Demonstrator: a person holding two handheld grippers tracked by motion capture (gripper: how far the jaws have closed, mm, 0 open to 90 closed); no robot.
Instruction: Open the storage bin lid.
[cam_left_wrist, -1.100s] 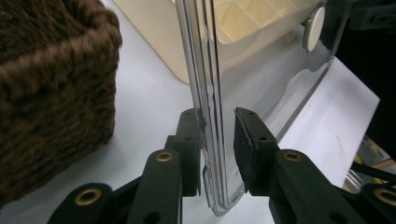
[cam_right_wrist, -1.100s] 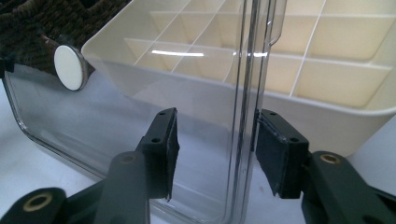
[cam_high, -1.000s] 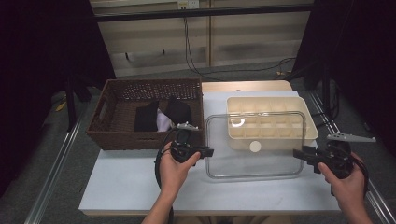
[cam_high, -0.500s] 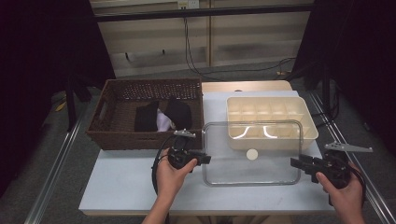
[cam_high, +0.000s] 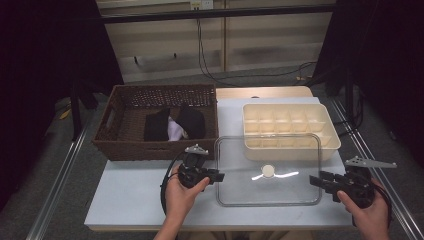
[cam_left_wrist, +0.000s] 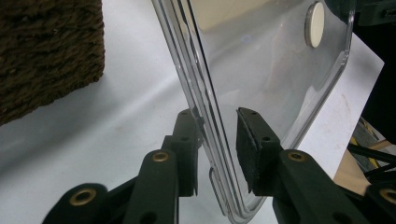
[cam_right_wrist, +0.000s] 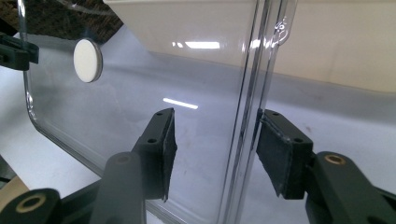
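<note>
**Mia:** Where is the clear flat plastic lid with the round white knob (cam_high: 268, 170) now?

**Ben:** It lies on the white table (cam_high: 125, 190), near the person, just in front of the cream plastic tray with many small compartments (cam_high: 289, 129). A second ago it was over that tray. It has come down and nearer since then.

**Mia:** What holds it?

**Ben:** The left gripper (cam_high: 216, 176) is at its left edge, and the right gripper (cam_high: 316, 181) is at its right edge. Both hands have moved nearer and lower too.

**Mia:** Is the left one pinching?

**Ben:** In the left gripper view the rim of the lid (cam_left_wrist: 280, 70) sits between the jaws. One pad touches it, and the other stands a little off. The jaws have just been opening. It looks let go, though I am not fully sure.

**Mia:** And the right one?

**Ben:** Its jaws are spread with the rim (cam_right_wrist: 252, 93) between them, and one pad is clearly off the rim.

**Mia:** What is far left?

**Ben:** The brown woven basket (cam_high: 120, 107) with dark cloth (cam_high: 157, 125) inside. It has not moved.
</note>
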